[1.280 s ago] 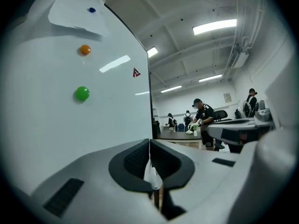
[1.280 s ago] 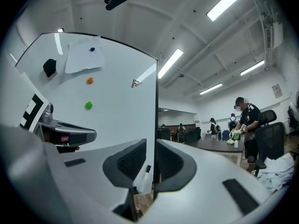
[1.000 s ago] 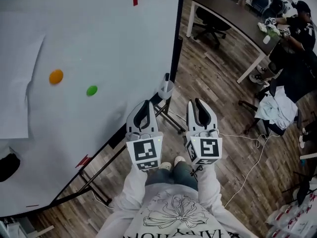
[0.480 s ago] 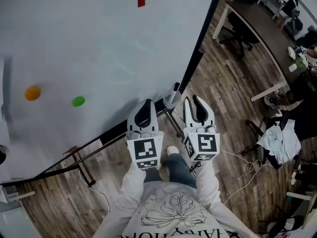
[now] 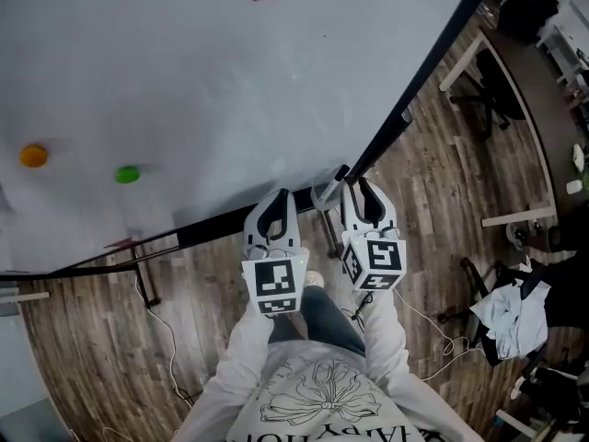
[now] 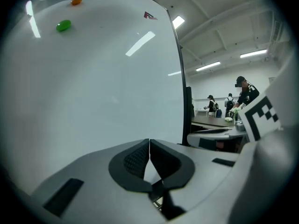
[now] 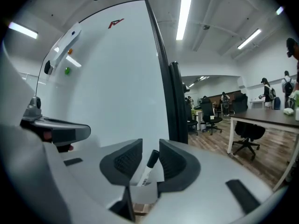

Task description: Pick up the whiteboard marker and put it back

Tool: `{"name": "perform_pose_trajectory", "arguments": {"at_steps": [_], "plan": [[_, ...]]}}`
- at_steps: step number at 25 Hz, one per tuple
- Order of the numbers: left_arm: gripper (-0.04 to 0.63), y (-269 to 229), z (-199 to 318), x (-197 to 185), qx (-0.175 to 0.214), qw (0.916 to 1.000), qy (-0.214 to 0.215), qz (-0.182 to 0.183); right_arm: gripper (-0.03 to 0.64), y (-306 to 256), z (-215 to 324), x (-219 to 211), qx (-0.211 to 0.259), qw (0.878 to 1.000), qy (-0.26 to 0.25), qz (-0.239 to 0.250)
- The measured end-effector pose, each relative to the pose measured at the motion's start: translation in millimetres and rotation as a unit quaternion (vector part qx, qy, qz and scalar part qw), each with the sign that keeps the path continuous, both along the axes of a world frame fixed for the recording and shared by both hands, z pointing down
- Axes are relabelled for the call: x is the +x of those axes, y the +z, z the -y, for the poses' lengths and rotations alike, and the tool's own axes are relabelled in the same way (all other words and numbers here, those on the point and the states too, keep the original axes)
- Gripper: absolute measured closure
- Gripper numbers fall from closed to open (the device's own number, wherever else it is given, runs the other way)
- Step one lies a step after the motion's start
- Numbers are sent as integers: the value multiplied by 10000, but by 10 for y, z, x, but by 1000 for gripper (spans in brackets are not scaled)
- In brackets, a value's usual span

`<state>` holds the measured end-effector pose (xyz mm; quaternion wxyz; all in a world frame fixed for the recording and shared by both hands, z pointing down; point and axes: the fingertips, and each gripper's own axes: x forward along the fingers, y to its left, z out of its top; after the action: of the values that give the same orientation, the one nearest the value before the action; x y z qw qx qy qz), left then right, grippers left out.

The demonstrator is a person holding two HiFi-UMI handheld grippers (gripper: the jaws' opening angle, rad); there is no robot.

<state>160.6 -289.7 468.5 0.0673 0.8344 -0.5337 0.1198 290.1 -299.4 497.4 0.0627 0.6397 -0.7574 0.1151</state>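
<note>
**A:** Wood floor, and a big whiteboard [image 5: 184, 81] in front of us. Where's the whiteboard marker [image 7: 150, 164]?

**B:** It's standing dark end up in the clear cup [image 7: 142, 193] at the board's lower corner. Our right gripper [image 7: 150, 143] has the marker between its jaws, which are opening and not pressing it. We judge it light, stiff and slick, so we'd pinch mid-barrel.

**A:** Anything in our way?

**B:** The cup rim, and the black post [image 7: 176, 106] just beside. Our left gripper [image 6: 149, 143] has its jaws pressed together, empty.

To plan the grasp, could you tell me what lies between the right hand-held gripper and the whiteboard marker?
Nothing: in the right gripper view the whiteboard marker, in its cup, stands between the opening jaws of the right hand-held gripper.
</note>
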Motion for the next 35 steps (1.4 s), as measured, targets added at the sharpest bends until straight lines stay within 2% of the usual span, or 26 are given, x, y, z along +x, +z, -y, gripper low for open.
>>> {"name": "perform_pose_trajectory", "arguments": {"at_steps": [7, 15, 23, 32, 35], "plan": [[588, 167, -11, -21, -151, 9994, -289, 121, 508, 379, 193, -5, -340, 9988, -298, 161], [588, 256, -96, -107, -245, 9983, -509, 144, 508, 547, 317, -65, -528, 9967, -541, 310], [588, 244, -155, -180, -269, 9981, -543, 136, 515, 574, 368, -111, -695, 9955, -570, 312], [588, 220, -176, -290, -290, 9980, -550, 111, 540, 560, 373, -168, -830, 9903, -697, 875], [588, 180, -180, -319, -277, 9981, -548, 77, 551, 514, 347, -215, -802, 9902, -717, 895]]}}
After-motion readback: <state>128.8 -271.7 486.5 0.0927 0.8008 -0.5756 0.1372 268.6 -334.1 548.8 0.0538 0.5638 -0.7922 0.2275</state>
